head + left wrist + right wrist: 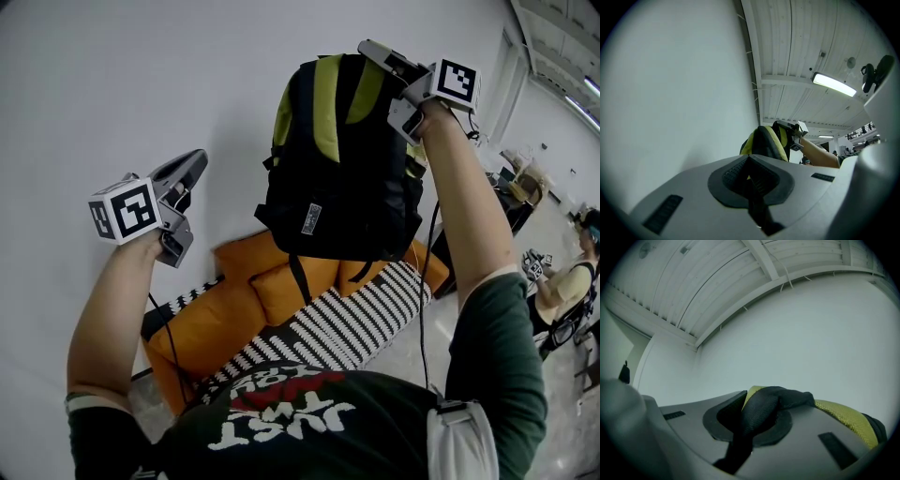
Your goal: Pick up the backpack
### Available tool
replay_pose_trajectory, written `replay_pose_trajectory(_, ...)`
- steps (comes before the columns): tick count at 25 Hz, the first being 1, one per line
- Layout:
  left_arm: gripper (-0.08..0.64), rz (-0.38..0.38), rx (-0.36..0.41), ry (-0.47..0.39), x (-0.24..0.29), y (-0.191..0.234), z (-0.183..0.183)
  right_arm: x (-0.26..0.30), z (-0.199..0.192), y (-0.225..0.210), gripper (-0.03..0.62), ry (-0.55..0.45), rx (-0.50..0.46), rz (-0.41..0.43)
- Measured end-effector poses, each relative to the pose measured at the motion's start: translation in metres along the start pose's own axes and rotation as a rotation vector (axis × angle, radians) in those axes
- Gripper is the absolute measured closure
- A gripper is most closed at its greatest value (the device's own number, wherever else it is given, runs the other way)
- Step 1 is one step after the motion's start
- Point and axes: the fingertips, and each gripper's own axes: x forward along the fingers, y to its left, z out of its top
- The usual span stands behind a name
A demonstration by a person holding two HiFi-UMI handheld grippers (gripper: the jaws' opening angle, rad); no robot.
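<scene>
An orange sofa (202, 333) stands on the pale floor (394, 361) against the white wall (112, 94), with an orange cushion (281, 291) at its back edge and a black-and-white striped cloth (347, 323) over its seat.

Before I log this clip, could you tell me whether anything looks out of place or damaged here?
Nothing looks damaged or spilled. The backpack hangs clear above the orange sofa, held only by its black top strap pinched in the right tool; a loose strap dangles beneath it.

backpack (342, 178): matt woven cloth | right gripper (370, 50): matt grey plastic | sofa (216, 323): smooth upholstery
</scene>
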Motion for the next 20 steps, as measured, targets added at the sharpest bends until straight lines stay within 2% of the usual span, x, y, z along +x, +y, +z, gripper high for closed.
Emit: replay_pose_trajectory(20,0.554,-0.013,-0.011,0.016,0.0020,-0.0013,-0.0030,0.0002,-0.0008,0.0029,0.539,0.012,-0.015,-0.015)
